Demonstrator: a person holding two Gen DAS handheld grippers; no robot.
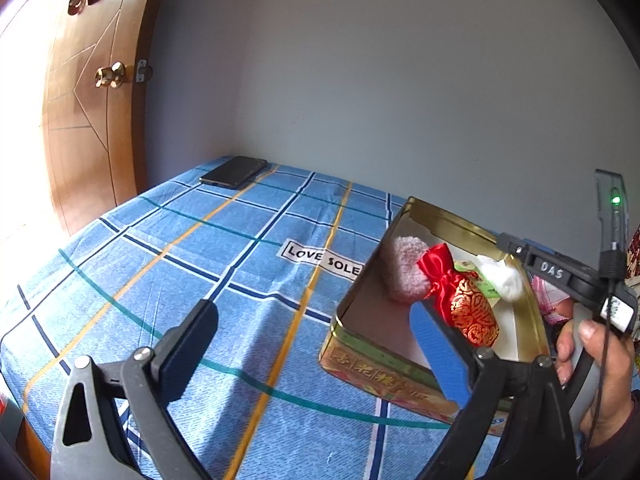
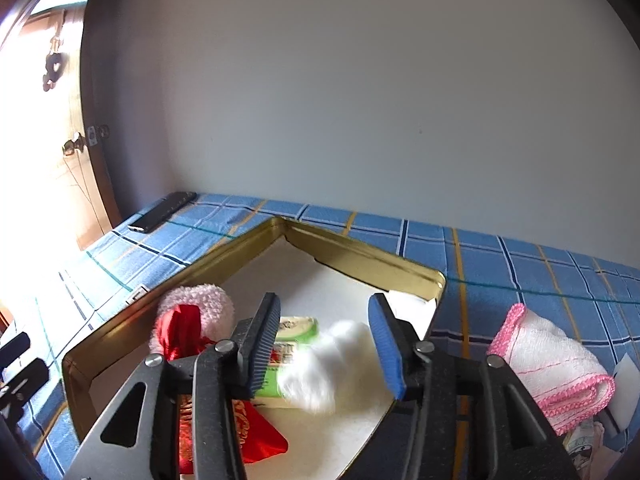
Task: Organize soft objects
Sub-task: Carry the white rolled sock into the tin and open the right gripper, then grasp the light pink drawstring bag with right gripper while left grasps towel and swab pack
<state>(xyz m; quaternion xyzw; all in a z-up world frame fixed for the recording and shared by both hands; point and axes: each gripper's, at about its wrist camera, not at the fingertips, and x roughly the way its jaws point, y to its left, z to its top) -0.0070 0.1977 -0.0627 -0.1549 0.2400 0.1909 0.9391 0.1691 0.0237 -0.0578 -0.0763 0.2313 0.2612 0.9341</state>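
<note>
Between the blue pads of the right gripper (image 2: 326,350), a white cotton puff (image 2: 320,368) is lying on the pale floor of the gold tin (image 2: 360,254); the fingers are standing spread wide on either side of it and gripping nothing. Beside the puff, a green packet (image 2: 294,330) is resting flat, with a red and gold satin pouch (image 2: 176,330) and a pink fuzzy sock (image 2: 208,300) bunched against the tin's left wall. Outside the tin, to its right, a folded white cloth with pink trim (image 2: 552,364) is sitting on the blue plaid bedsheet (image 2: 520,264).

Farther left, the left gripper (image 1: 316,320) is hovering over the sheet beside the tin, its jaws parted wide and carrying nothing. A dark phone (image 1: 234,172) is lying at the bed's far corner near the wooden door (image 1: 92,120).
</note>
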